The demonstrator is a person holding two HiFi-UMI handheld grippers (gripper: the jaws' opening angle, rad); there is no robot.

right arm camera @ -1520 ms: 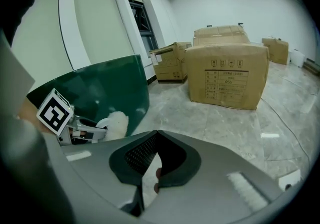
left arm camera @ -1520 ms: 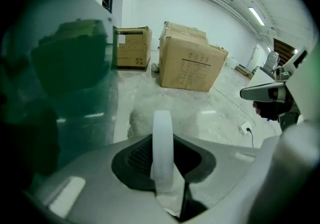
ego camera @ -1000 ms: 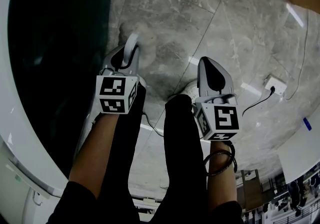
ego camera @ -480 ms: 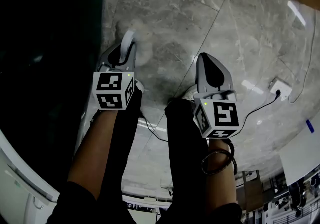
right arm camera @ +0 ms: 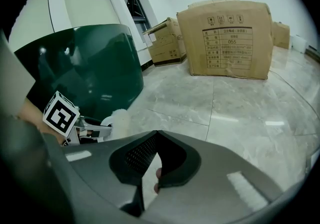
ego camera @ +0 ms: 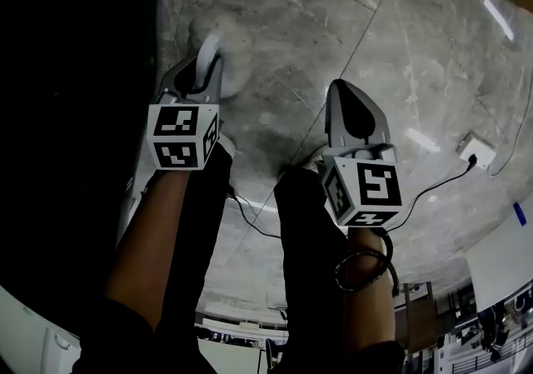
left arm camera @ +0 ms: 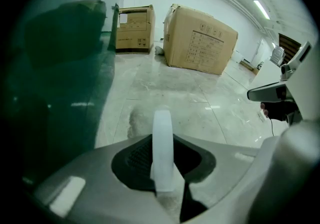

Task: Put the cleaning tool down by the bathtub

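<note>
Left gripper view: I am clamping the cleaning tool in my left gripper, handle pointing forward, bathtub lying just left (right gripper closed, empty).

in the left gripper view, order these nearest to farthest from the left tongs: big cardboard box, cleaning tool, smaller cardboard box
1. Cleaning tool: its white handle is gripped in the left gripper's tongs.
2. Large cardboard box: across the floor, ahead and slightly right.
3. Smaller cardboard box: farthest, back left of the large one.
</note>
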